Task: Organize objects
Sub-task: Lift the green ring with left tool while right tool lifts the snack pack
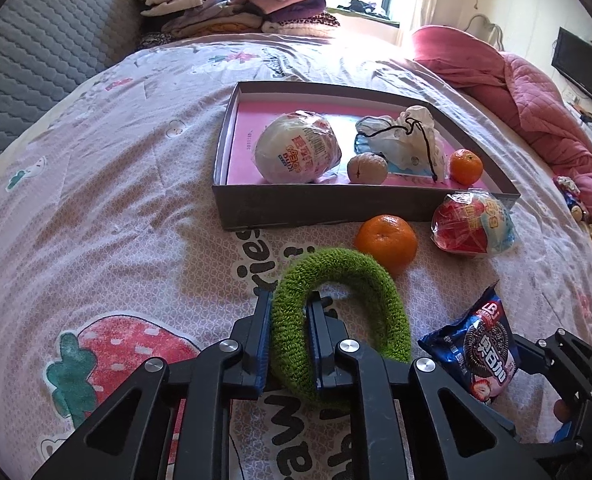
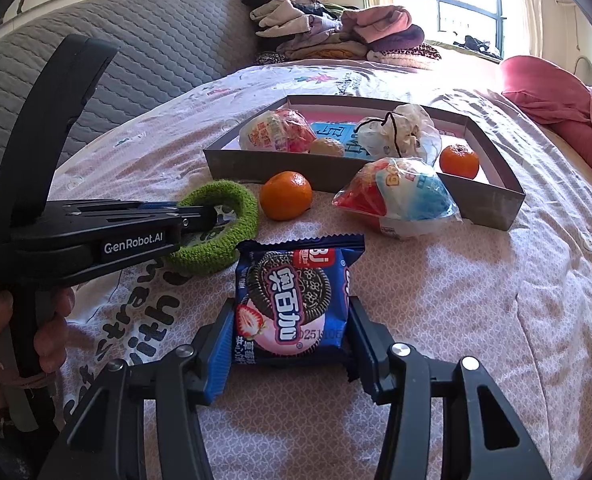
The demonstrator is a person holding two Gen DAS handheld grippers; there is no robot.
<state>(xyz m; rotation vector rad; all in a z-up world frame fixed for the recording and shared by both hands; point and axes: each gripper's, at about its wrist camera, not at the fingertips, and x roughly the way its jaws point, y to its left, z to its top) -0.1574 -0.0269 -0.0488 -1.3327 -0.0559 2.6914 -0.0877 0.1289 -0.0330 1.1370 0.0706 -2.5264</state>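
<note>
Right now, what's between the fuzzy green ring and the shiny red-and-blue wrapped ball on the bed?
A round orange tangerine sits on the bedsheet between the fuzzy green ring and the wrapped ball. The right wrist view shows it best.

Left wrist: low over bed, facing far, close behind the green ring [image 1: 337, 322].
Right wrist: same, just right.
Shared: grey box [image 1: 315, 208].
</note>
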